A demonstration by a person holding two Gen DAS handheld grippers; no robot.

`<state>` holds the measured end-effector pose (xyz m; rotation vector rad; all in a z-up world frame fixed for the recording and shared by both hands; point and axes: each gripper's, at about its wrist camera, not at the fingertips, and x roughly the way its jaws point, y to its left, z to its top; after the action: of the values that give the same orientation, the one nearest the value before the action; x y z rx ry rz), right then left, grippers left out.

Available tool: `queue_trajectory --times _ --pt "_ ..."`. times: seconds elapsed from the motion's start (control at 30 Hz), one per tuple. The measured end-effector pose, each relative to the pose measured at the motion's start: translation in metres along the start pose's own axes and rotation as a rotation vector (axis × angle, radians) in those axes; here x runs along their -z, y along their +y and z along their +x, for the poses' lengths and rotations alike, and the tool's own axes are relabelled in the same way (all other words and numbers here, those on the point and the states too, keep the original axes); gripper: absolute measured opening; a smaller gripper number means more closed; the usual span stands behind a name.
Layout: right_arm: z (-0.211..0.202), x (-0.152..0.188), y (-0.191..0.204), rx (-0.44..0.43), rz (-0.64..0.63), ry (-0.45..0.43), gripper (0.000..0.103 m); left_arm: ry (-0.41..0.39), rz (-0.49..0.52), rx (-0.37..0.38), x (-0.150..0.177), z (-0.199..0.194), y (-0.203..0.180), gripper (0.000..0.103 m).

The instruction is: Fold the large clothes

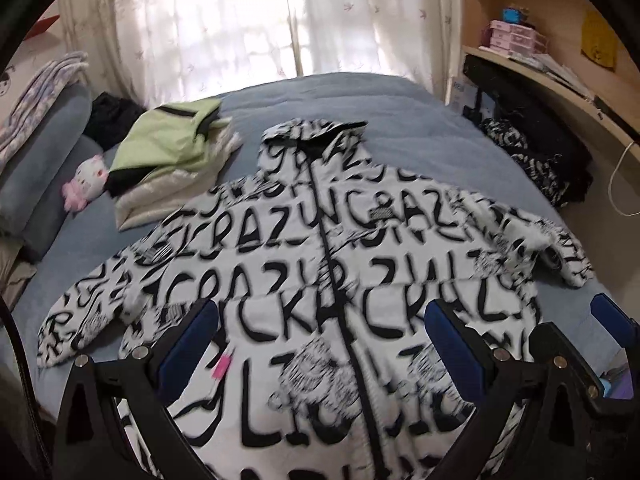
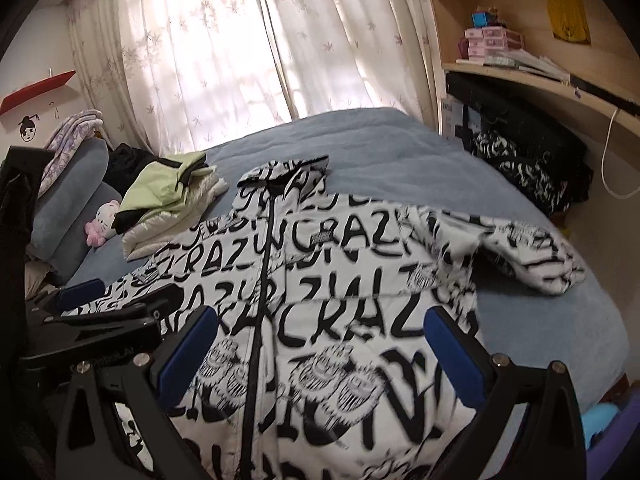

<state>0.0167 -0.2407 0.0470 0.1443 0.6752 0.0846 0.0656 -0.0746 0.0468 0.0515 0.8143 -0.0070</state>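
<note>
A large white puffer jacket with black lettering lies front up on the blue bed, zipped, hood towards the window. Both sleeves are spread out sideways. My left gripper hovers open over the jacket's lower half, blue pads wide apart, nothing between them. My right gripper is open too, above the jacket's lower right part. In the left wrist view the right gripper's blue fingertips show at the far right. In the right wrist view the left gripper's fingers show at the left edge.
A stack of folded clothes with a light green jacket on top sits at the bed's left. A pink and white plush toy, grey pillows and a dark garment lie beyond it. Another black and white garment is heaped by the wooden shelf.
</note>
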Motion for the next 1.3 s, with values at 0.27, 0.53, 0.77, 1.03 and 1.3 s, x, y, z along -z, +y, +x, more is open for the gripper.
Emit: queue_trajectory --times 0.27,0.53,0.77,1.03,1.3 --pt "-0.006 -0.054 -0.048 0.090 -0.033 -0.051 0.103 -0.027 0.078 0.120 -0.055 0.009 -0.049 0.102" --pt "-0.009 -0.107 -0.133 0.195 0.069 -0.078 0.103 0.090 0.020 0.322 -0.113 0.042 -0.091 0.102" --pt "0.013 -0.122 -0.220 0.245 0.240 -0.017 0.103 0.019 0.046 0.200 -0.142 0.078 -0.126 0.102" --pt "0.073 -0.078 -0.339 0.258 0.515 0.184 0.102 0.021 0.162 0.045 -0.132 0.152 -0.176 0.102" --pt "0.107 -0.003 -0.410 0.195 0.787 0.320 0.084 0.130 0.186 0.121 -0.101 0.203 -0.214 0.102"
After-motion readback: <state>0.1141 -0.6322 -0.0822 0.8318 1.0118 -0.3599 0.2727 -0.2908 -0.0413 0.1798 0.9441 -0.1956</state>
